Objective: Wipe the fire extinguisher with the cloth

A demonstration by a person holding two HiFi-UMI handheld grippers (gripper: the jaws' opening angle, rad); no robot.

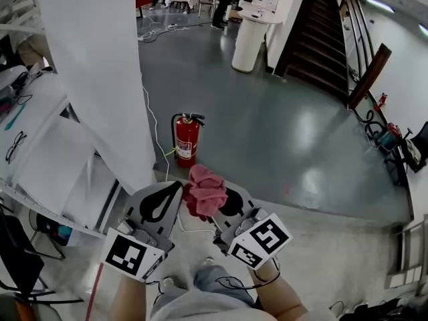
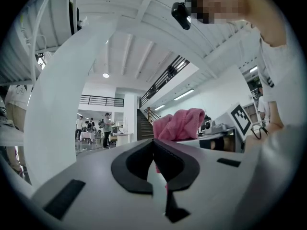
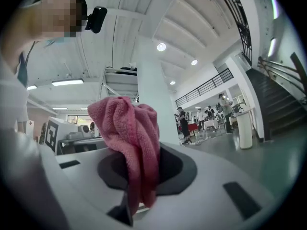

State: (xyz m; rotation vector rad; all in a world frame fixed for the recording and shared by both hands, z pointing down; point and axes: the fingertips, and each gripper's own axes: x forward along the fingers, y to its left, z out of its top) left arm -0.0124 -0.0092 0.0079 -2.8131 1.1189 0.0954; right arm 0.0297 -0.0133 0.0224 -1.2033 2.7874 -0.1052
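Note:
The red fire extinguisher (image 1: pixel 186 139) stands upright on the grey floor beside a white pillar, ahead of both grippers and apart from them. A crumpled pink cloth (image 1: pixel 204 191) (image 3: pixel 132 133) bulges out from between the jaws of my right gripper (image 1: pixel 224 204) (image 3: pixel 139 152), which is shut on it. My left gripper (image 1: pixel 179 188) (image 2: pixel 154 143) is held close beside it, jaws together, with nothing clearly gripped. From the left gripper view the cloth (image 2: pixel 180 123) shows just beyond the jaw tips. The extinguisher appears in neither gripper view.
A wide white pillar (image 1: pixel 100 79) rises left of the extinguisher, with a white cable (image 1: pixel 157 136) trailing past it. A desk (image 1: pixel 33 119) lies far left. A white cylindrical stand (image 1: pixel 249 44) and a dark staircase (image 1: pixel 321 32) are ahead; tools (image 1: pixel 384 138) sit at the right wall.

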